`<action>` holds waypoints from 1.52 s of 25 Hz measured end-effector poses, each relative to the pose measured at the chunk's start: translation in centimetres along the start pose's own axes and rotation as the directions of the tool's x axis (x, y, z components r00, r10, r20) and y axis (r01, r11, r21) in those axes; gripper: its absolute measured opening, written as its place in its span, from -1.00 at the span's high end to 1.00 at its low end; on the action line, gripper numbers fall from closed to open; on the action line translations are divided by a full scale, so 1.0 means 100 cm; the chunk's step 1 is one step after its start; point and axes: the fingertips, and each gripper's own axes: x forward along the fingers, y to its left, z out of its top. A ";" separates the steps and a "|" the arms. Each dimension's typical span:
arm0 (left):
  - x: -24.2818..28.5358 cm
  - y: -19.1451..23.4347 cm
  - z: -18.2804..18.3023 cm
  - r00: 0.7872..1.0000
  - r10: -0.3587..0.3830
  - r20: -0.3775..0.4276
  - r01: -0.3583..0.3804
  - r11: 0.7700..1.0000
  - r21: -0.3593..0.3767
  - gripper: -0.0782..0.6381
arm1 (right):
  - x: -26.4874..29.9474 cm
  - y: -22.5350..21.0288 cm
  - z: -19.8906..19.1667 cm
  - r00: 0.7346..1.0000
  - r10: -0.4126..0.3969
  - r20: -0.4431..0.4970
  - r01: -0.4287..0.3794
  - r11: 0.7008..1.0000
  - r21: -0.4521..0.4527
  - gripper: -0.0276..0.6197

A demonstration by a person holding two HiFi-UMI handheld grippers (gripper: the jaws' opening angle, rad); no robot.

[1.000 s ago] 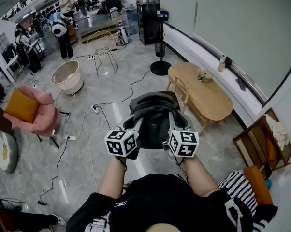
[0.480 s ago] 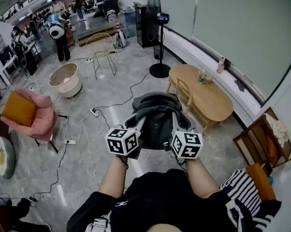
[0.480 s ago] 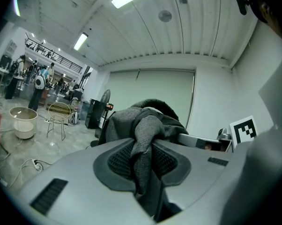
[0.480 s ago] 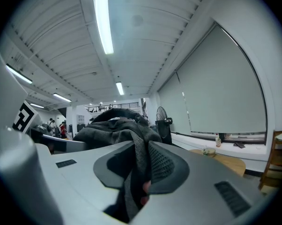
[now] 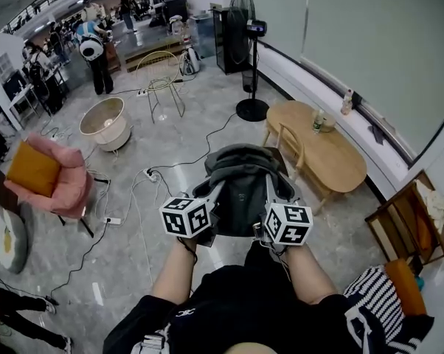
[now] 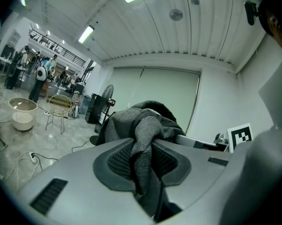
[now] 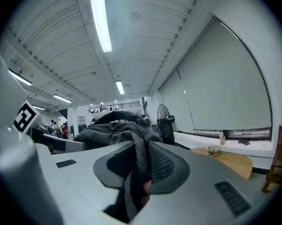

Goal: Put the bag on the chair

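Your left gripper [image 5: 209,203] and right gripper [image 5: 268,201] each pinch a fold of the grey bag [image 5: 240,175] tight between their pads, side by side just in front of your chest. The bag hangs between them above the floor, and in the head view it overlaps the wooden chair [image 5: 290,140] just beyond; you cannot tell whether it touches the seat. Past the chair stands the oval table [image 5: 340,161], and farther off the fan [image 5: 248,50].
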 end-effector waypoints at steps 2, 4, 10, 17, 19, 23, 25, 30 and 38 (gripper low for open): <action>0.022 0.015 0.007 1.000 0.011 -0.009 -0.011 1.000 0.003 0.52 | 0.027 -0.009 0.001 1.000 0.006 -0.003 -0.006 1.000 0.006 0.64; 0.047 0.031 0.014 1.000 0.017 -0.019 -0.017 1.000 0.002 0.51 | 0.057 -0.020 0.002 1.000 0.013 -0.007 -0.013 1.000 0.009 0.64; 0.154 0.069 0.051 0.998 0.034 -0.046 -0.033 0.999 0.010 0.50 | 0.162 -0.083 0.016 0.999 0.038 -0.031 -0.037 0.999 0.016 0.63; 0.290 0.131 0.123 0.998 0.049 -0.050 -0.051 0.998 -0.024 0.50 | 0.309 -0.147 0.060 0.996 0.080 -0.051 -0.079 0.997 0.013 0.64; 0.331 0.146 0.140 0.997 0.052 -0.056 -0.053 0.998 -0.027 0.50 | 0.349 -0.168 0.069 0.995 0.083 -0.059 -0.082 0.996 0.018 0.63; 0.404 0.173 0.159 0.996 0.050 -0.073 -0.052 0.998 -0.027 0.50 | 0.416 -0.210 0.076 0.994 0.081 -0.074 -0.079 0.996 0.033 0.63; 0.435 0.183 0.166 0.996 0.049 -0.077 -0.052 0.998 -0.034 0.49 | 0.443 -0.229 0.080 0.993 0.084 -0.077 -0.082 0.996 0.032 0.63; 0.498 0.198 0.180 0.994 0.040 -0.101 -0.045 0.998 -0.049 0.49 | 0.490 -0.268 0.088 0.993 0.072 -0.090 -0.069 0.997 0.033 0.64; 0.558 0.225 0.173 0.980 -0.073 -0.186 0.065 0.997 -0.050 0.49 | 0.526 -0.301 0.065 0.992 -0.054 -0.117 0.063 0.995 0.078 0.63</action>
